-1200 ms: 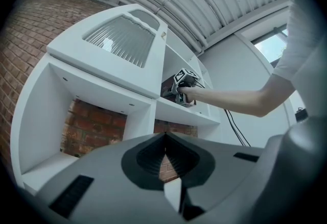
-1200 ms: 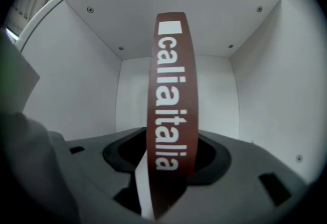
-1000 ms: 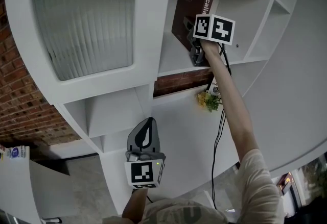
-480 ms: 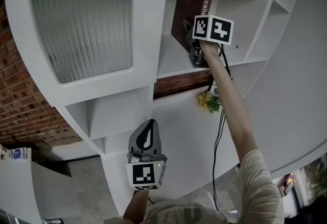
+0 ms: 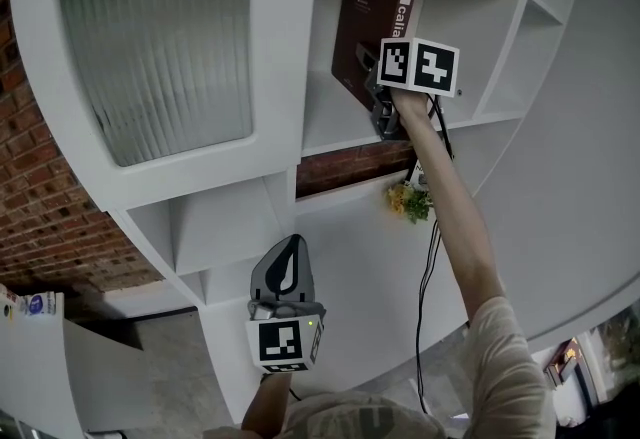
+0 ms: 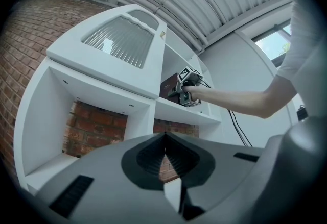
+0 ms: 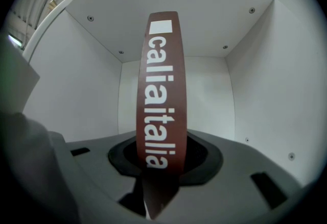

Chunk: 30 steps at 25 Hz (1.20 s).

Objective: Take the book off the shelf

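A: Where's the book (image 5: 372, 12)?
B: Standing on a white shelf (image 5: 335, 132) at one o'clock, the right gripper (image 5: 374, 97) clamped on its spine.
A: And the left gripper (image 5: 290, 245)?
B: Closed, empty, low at six o'clock.

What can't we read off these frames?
- Foot of the book, and how it stands on the shelf: head view, behind the right tongs and their marker cube; right gripper view, behind the tongs' own body.
- Cover print: head view, too small and dark.
- The yellow flowers below the shelf: head view, tiny, partly behind the arm.
- Book in left gripper view: small, partly behind the right tongs.
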Tool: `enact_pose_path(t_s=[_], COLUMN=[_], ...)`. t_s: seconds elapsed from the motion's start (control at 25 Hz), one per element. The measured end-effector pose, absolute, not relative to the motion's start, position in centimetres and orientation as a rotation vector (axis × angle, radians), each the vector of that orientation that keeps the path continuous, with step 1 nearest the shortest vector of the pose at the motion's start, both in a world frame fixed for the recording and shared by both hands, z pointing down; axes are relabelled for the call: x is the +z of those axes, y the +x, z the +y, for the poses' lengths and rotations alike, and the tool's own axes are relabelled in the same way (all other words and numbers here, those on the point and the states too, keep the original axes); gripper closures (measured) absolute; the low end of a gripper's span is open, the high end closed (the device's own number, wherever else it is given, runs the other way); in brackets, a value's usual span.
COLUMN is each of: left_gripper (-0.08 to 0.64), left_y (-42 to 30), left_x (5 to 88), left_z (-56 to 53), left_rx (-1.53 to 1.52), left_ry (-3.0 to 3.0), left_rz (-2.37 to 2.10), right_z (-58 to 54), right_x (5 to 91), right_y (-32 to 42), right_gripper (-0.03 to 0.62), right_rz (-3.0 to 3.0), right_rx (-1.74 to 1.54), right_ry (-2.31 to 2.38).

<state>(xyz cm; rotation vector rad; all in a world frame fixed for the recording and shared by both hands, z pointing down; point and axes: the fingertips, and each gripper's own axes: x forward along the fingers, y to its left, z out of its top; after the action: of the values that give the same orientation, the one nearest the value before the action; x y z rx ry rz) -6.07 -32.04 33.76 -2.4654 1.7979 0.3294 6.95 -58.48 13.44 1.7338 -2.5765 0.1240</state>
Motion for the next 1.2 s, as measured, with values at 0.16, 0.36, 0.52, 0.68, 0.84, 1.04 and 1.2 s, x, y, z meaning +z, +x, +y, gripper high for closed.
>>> enact_pose_path(t_s=[0.16,0.36,0.52,0.68,0.84,1.04,1.2], left_gripper=[0.548,0.548,0.548,0.548,0.548,0.548,0.548], left_y=[-5.6,-5.2,-4.1,-3.1,-2.6,-2.0,-1.6], left_x=[33.1,32.4,31.8,31.4,30.5,30.3,30.9], left_z=[-31.6,-31.4,-30.6,-30.2,-29.9,-29.5,-29.6], left_rx=[0.329,0.322,0.315,0.293,0.299,0.280,0.248], left_ry=[-2.454,-2.434,-2.434,-2.428,-2.417,-2.411,-2.420], left_rz=[1.782,1.762,1.735,1.705,1.683,1.674,1.671], right_z=[-56.5,-53.5,-49.8,-45.6,-41.2,-35.3,-32.2], right_x=[13.2,12.7,12.2,11.6,12.3,14.5,17.6], right_y=[7.4,7.9,8.4,9.2,10.2,12.6,14.2], right_gripper=[0.445,0.445,0.445,0.445,0.445,0.445,0.445], right_rz=[-2.582,-2.641,-2.737,-2.813,-2.904,-2.907,-2.841], right_rx=[0.073,0.023,-0.004,-0.070,-0.144,-0.293,-0.349], right_ry=[1.697,1.672,1.634,1.640,1.664,1.765,1.888])
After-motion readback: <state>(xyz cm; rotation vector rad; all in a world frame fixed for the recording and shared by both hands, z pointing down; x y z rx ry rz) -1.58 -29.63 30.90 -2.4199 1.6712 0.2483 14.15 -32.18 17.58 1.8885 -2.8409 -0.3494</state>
